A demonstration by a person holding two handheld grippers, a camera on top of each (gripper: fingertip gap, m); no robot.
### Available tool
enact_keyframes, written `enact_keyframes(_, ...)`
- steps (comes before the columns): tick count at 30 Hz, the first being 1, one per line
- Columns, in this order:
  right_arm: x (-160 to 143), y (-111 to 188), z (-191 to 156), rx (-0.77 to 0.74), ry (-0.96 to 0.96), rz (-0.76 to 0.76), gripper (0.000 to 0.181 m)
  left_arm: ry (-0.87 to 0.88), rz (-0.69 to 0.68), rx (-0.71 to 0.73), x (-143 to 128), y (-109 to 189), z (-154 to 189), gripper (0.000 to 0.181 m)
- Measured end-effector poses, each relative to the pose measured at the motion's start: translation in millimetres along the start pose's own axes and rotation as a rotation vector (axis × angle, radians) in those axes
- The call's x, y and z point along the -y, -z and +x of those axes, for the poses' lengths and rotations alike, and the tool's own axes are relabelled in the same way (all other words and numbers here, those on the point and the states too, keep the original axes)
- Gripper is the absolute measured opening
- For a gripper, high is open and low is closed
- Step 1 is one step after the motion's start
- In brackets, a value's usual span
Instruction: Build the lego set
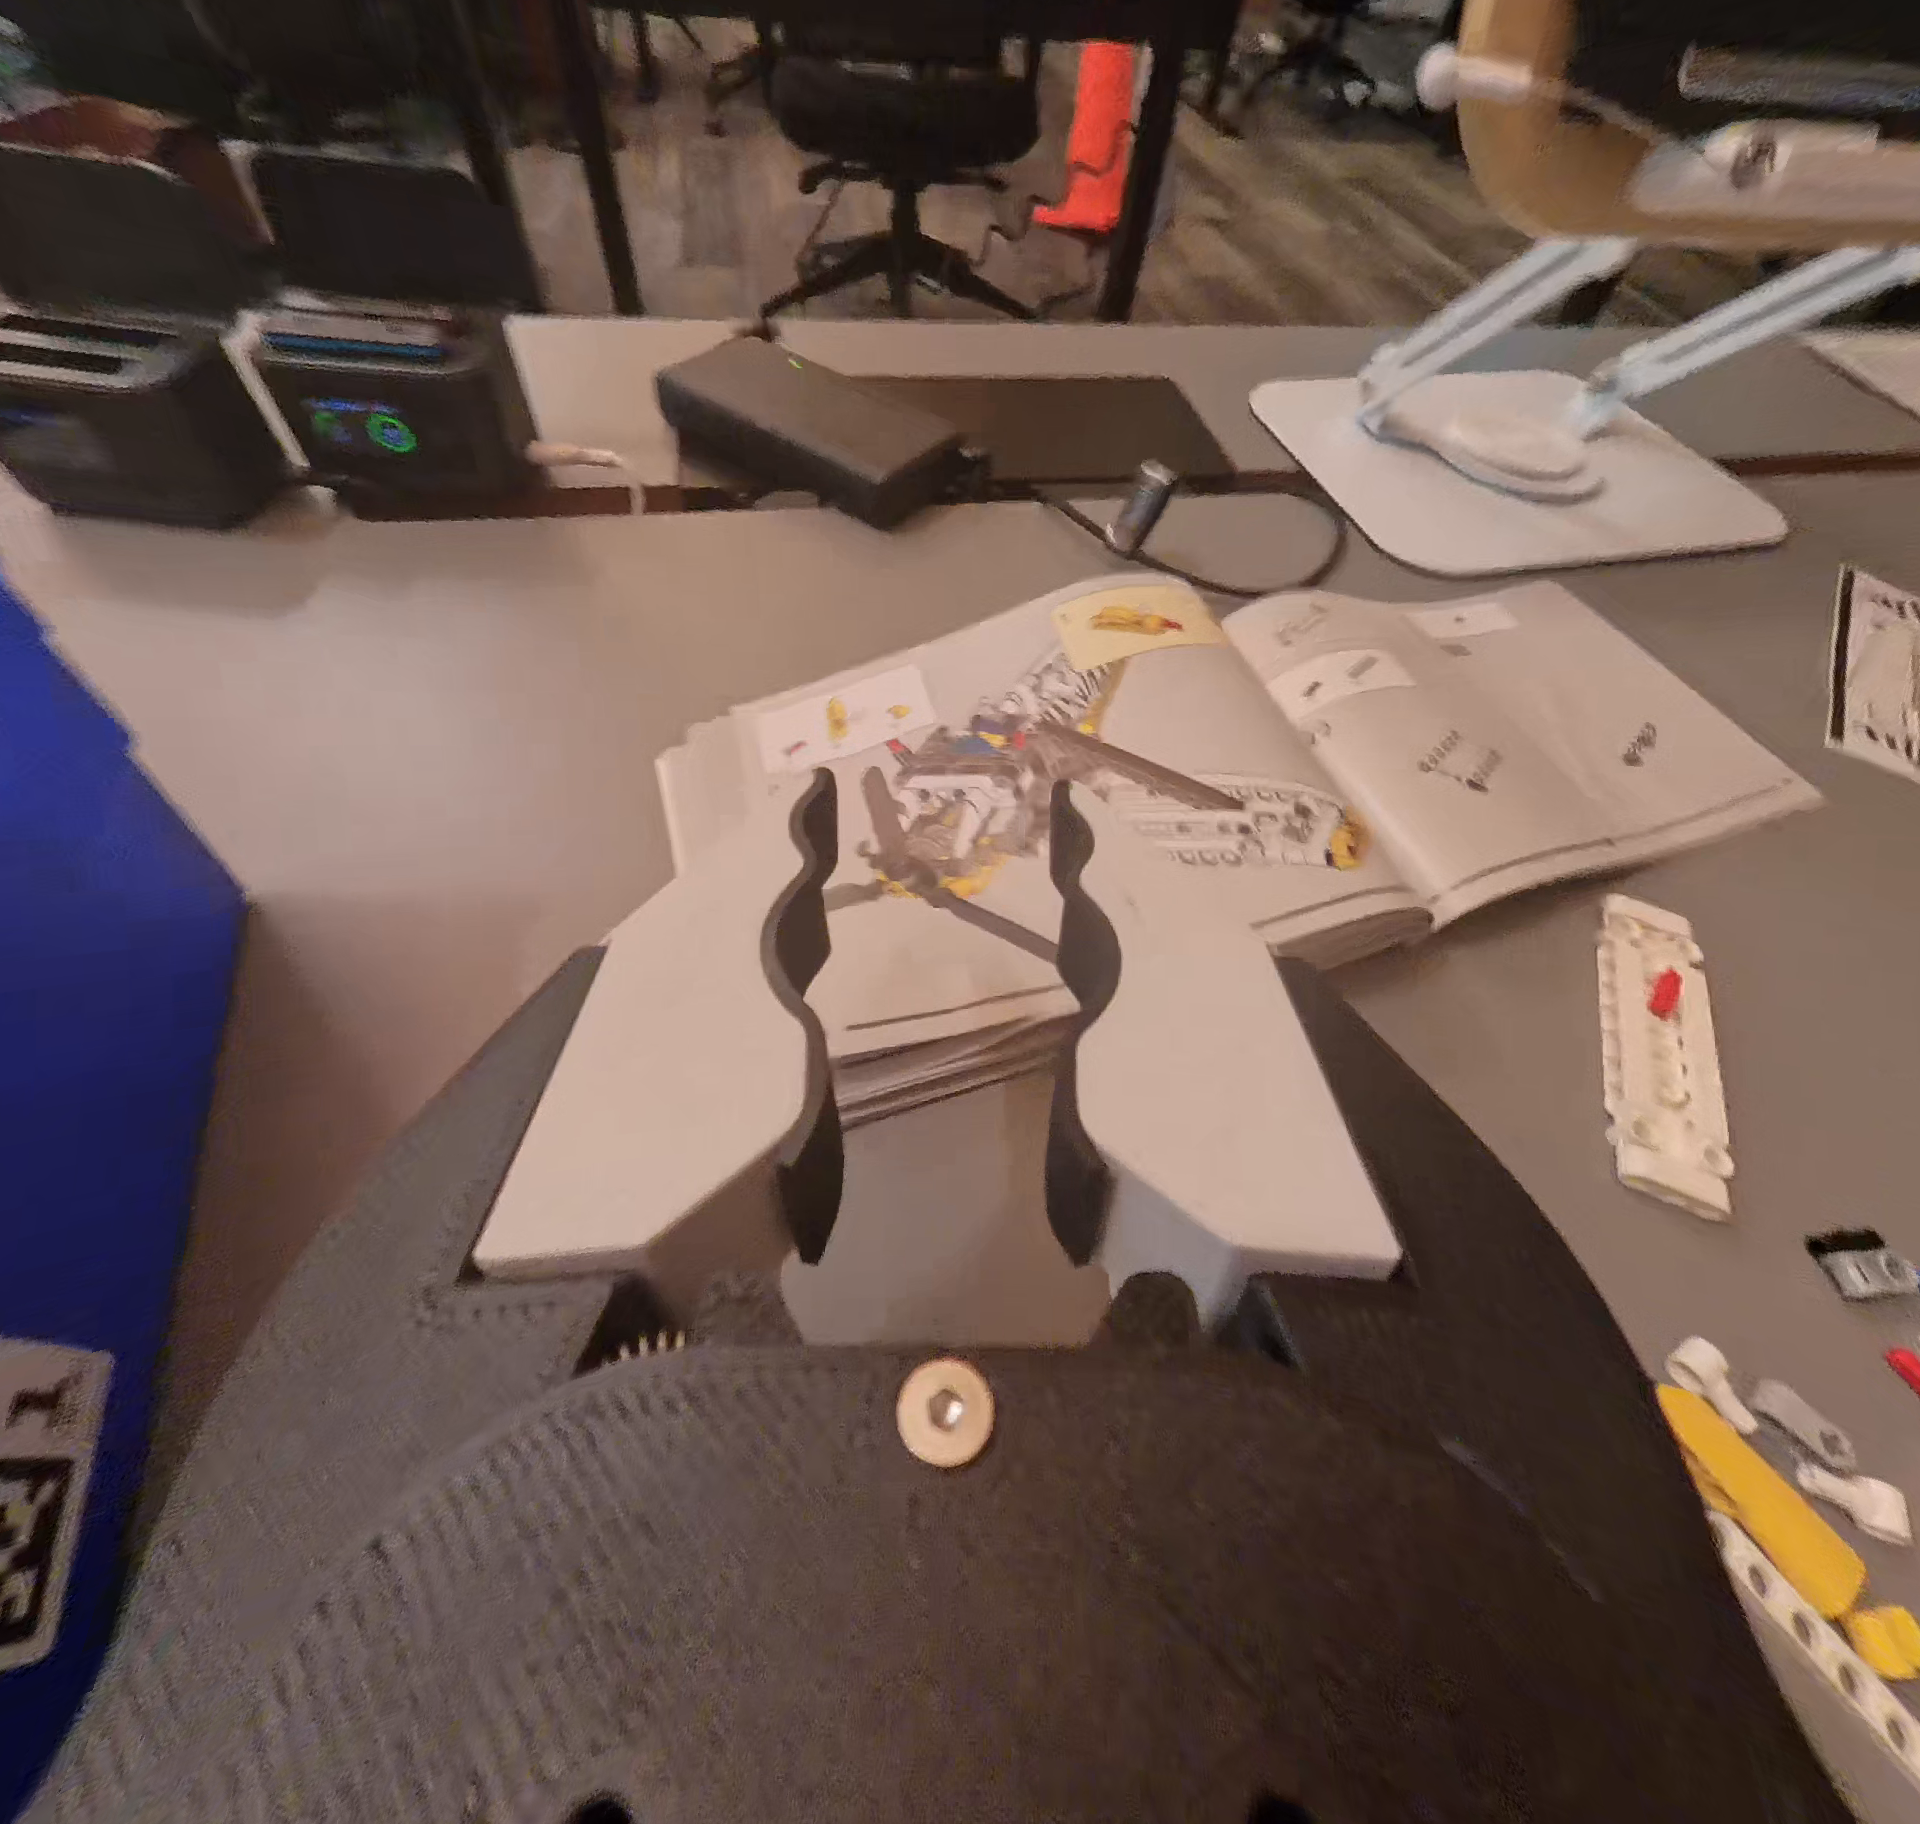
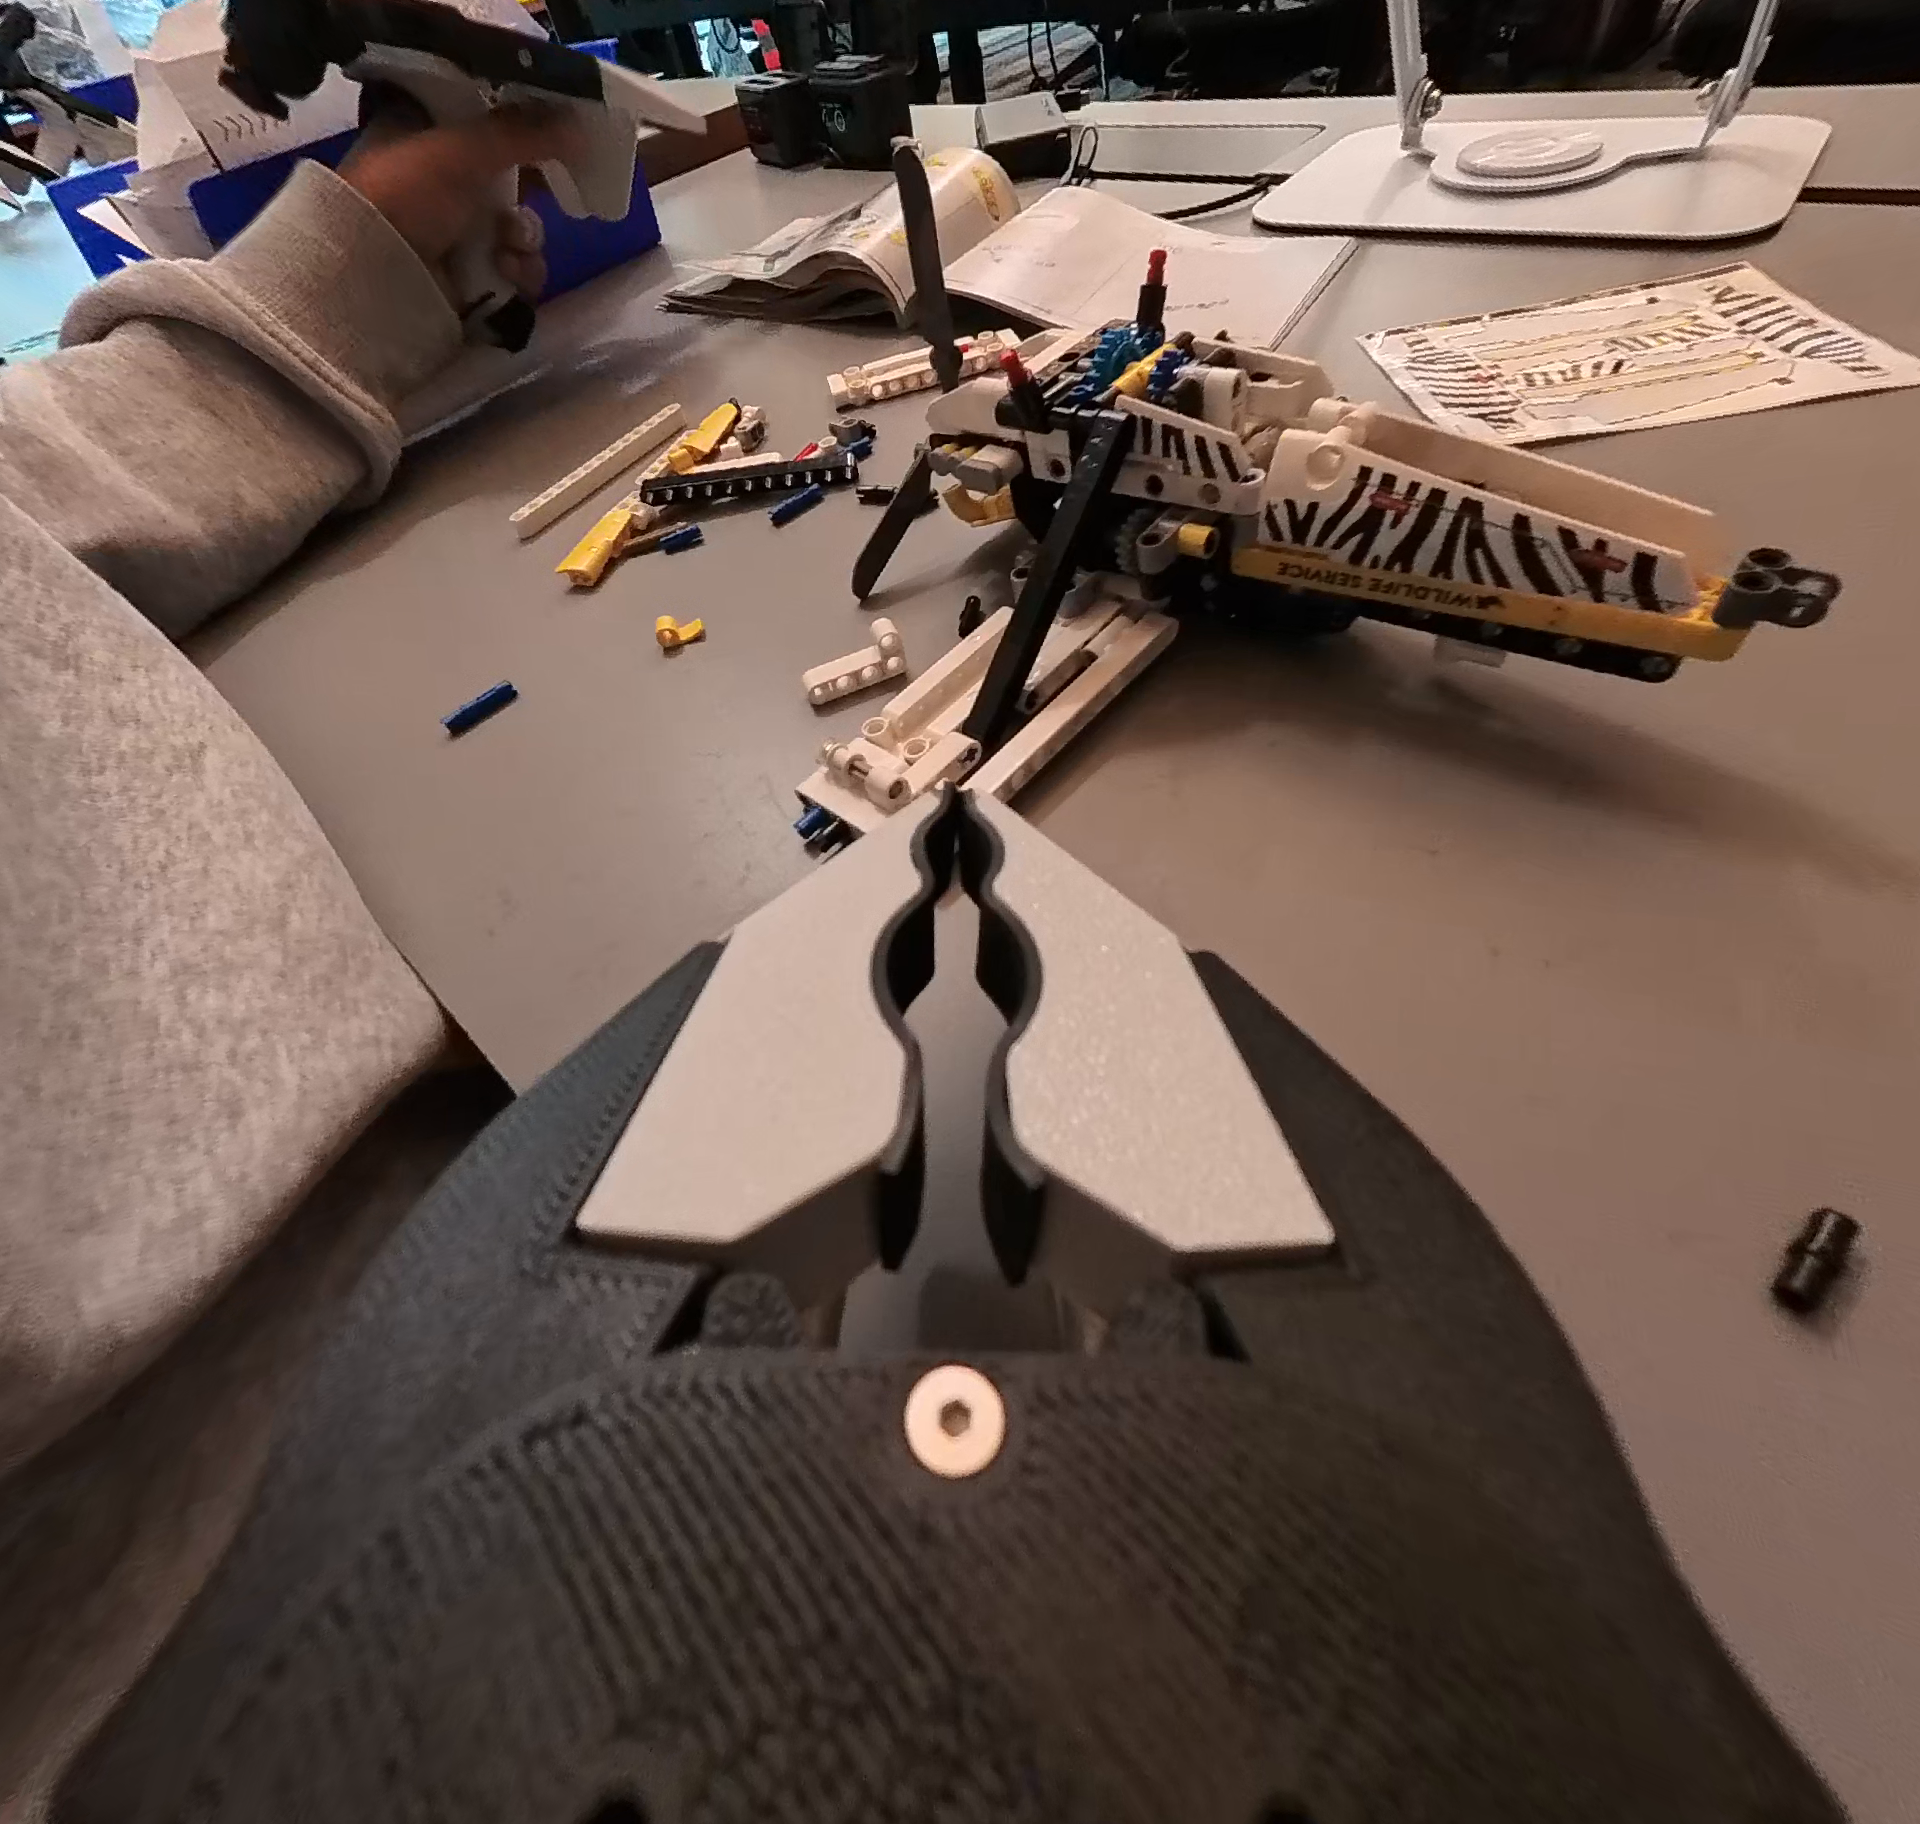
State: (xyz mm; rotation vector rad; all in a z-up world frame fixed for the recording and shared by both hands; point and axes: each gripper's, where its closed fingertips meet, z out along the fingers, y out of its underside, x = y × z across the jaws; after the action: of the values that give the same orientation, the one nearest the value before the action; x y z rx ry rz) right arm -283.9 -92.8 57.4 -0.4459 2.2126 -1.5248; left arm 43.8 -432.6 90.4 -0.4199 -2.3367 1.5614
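Observation:
A partly built helicopter model (image 2: 1351,507) with zebra-striped white panels and a yellow side beam lies on the grey table (image 2: 1455,943). A black beam leans from it onto a white beam assembly (image 2: 997,704). My right gripper (image 2: 956,810) is shut and empty, its tips just short of the near end of that assembly. My left gripper (image 1: 940,798) is open and empty, held above the open instruction booklet (image 1: 1351,735). It also shows in the right wrist view (image 2: 644,148), raised at the far left by a hand in a grey sleeve (image 2: 260,320).
Loose white, yellow, black and blue pieces (image 2: 707,465) lie left of the model, with a blue pin (image 2: 478,706) and a black pin (image 2: 1813,1255) apart. A white panel (image 1: 1662,1047), a sticker sheet (image 2: 1631,351), a blue bin (image 1: 83,943), a monitor stand (image 1: 1507,465) and a power brick (image 1: 810,424) are around. About 50 cm separates my left fingertips from my right.

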Motion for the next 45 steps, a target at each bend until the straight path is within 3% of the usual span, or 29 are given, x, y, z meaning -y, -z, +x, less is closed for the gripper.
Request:
enact_keyframes(4, 0, 0, 0, 0.0, 0.004, 0.003, 0.0, -0.069, -0.152, -0.002, -31, -14, 10, 0.04)
enact_keyframes(8, 0, 0, -1, 0.004, 0.01, 0.005, 0.0, -0.07, -0.37, 0.1, -67, -21, -8, 0.05)
enact_keyframes(12, 1, 1, -2, 0.003, 0.014, 0.008, 0.0, -0.013, -0.32, 0.151, -59, -17, -22, 0.05)
enact_keyframes(19, 2, 2, -2, -0.008, 0.034, 0.024, 0.0, 0.041, -0.06, 0.134, 4, 12, -17, 0.04)
enact_keyframes(25, 0, 1, 0, -0.005, 0.006, 0.006, 0.0, 0.034, -0.082, 0.089, 2, 15, -3, 0.038)
enact_keyframes(26, 0, 0, 0, 0.003, -0.006, -0.002, 0.0, 0.046, -0.051, 0.103, 9, 18, -4, 0.032)
enact_keyframes(28, -1, -1, 1, 0.009, -0.031, -0.009, 0.0, 0.091, 0.014, 0.131, 22, 25, -6, 0.003)
enact_keyframes(29, 0, 0, 3, 0.007, -0.051, -0.006, 0.0, 0.113, 0.037, 0.132, 26, 28, -7, 0.0)
enact_keyframes(37, 0, -1, 17, -0.039, -0.143, -0.011, 0.0, 0.063, 0.112, -0.028, 53, 53, 2, 0.0)
enact_keyframes(45, -1, 0, 28, -0.093, -0.208, -0.013, 0.0, 0.032, -0.005, -0.018, 30, 52, -11, 0.001)
